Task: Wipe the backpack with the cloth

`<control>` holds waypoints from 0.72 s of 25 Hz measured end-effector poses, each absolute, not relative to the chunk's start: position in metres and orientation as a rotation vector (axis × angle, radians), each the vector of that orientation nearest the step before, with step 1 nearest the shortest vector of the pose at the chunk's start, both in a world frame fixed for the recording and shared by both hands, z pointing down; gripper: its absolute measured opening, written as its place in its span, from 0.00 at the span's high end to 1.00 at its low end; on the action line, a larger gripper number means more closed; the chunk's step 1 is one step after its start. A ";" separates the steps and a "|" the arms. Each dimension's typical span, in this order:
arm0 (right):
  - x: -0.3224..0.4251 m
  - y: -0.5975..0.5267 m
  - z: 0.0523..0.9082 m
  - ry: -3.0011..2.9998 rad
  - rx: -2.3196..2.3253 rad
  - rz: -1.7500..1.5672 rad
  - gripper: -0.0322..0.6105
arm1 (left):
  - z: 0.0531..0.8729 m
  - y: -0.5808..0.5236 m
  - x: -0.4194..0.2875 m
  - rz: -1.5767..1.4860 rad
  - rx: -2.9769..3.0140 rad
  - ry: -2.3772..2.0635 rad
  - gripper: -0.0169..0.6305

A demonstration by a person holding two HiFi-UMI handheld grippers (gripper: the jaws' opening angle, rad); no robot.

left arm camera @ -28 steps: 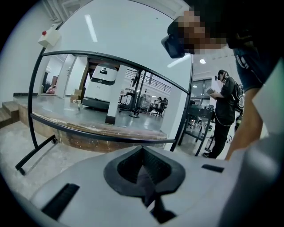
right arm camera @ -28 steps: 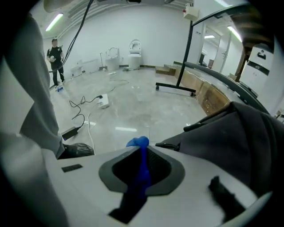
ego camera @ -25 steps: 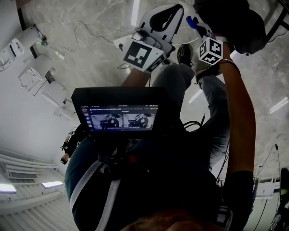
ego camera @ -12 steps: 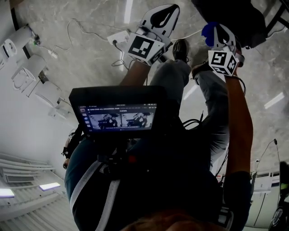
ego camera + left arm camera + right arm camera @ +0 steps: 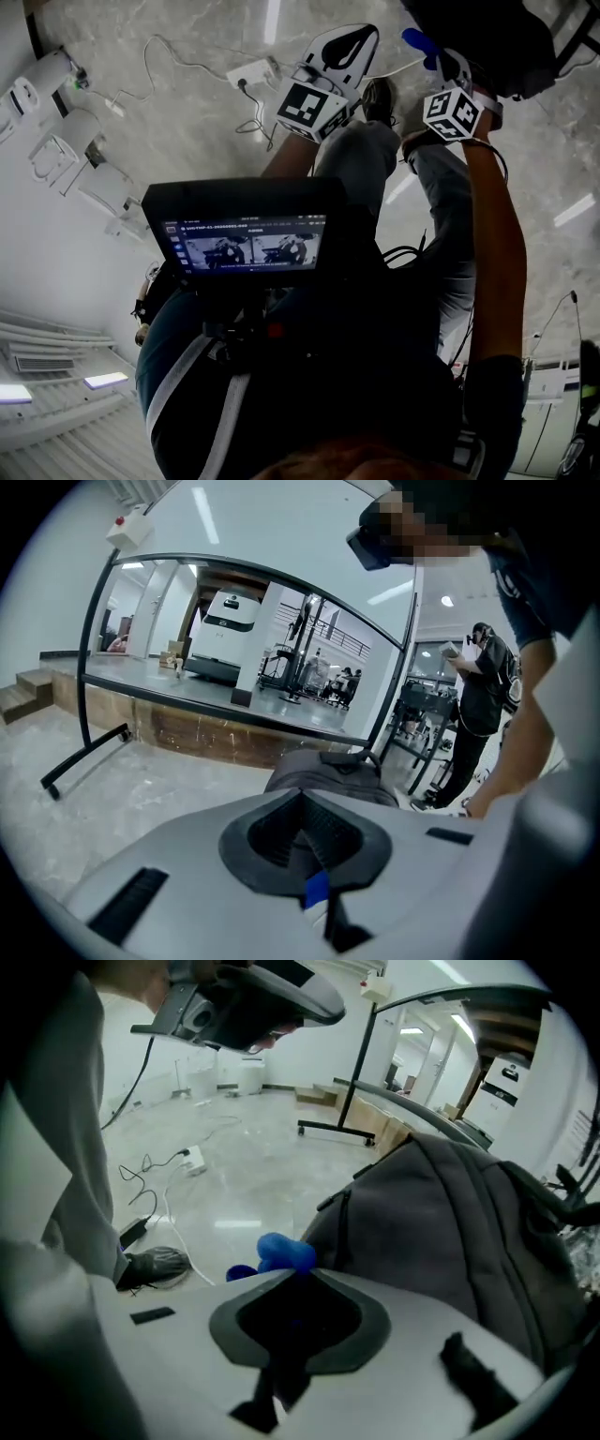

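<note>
biggest thing is the pale marble-look floor (image 5: 187, 112), and the dark grey backpack (image 5: 450, 1222) sits on it, bulging up at the top right corner of the head view, with a black metal rack (image 5: 94, 639) standing behind it. next down in size is the monitor (image 5: 246, 234) strapped to the person's chest, lit up with two little camera feeds. then the left hand-held gripper (image 5: 302, 799) - jaws pressed together with nothing in them, its tip aimed at the top of the backpack but still clear of it. the right hand-held gripper (image 5: 298, 1274) is angled down just beside the backpack's zippered side, jaws pinched nearly closed on the blue cloth (image 5: 281, 1252), which bunches out past the tips in a little wad - it's right up by the fabric near the zipper, though i can't tell if it's actually touching. smallest bit: a white power strip (image 5: 248, 73) with its cable trailing across the floor off to the left.
</note>
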State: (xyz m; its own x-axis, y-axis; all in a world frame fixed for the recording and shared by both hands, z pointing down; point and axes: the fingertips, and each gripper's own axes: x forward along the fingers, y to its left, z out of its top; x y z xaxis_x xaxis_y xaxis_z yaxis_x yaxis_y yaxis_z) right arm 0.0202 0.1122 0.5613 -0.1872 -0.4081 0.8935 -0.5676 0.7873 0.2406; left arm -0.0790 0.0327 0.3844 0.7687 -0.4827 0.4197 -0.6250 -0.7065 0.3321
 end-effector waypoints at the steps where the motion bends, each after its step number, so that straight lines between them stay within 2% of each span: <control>1: 0.032 0.113 0.553 -1.775 0.808 0.158 0.89 | 0.385 0.034 -0.079 0.421 2.498 -0.833 0.97; 5: 0.057 0.072 0.508 -1.710 1.071 0.090 0.89 | 0.384 0.031 -0.077 0.417 2.512 -0.833 0.97; 11: 0.098 0.004 0.402 -1.719 1.220 -0.148 0.89 | 0.381 0.027 -0.077 0.396 2.514 -0.827 0.97; 14: 0.144 -0.012 0.436 -1.686 1.170 -0.024 0.89 | 0.377 0.023 -0.071 0.385 2.529 -0.814 0.97; 18: 0.154 -0.025 0.476 -1.711 1.168 0.078 0.89 | 0.376 0.017 -0.072 0.376 2.538 -0.821 0.97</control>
State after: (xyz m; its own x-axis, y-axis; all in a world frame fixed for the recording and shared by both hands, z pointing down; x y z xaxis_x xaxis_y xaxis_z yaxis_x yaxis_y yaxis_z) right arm 0.1543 -0.0246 0.4765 -0.0108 -0.6560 0.7547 -0.7218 0.5274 0.4481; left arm -0.0725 0.0169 0.3759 0.7864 -0.4853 0.3822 -0.6064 -0.7247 0.3274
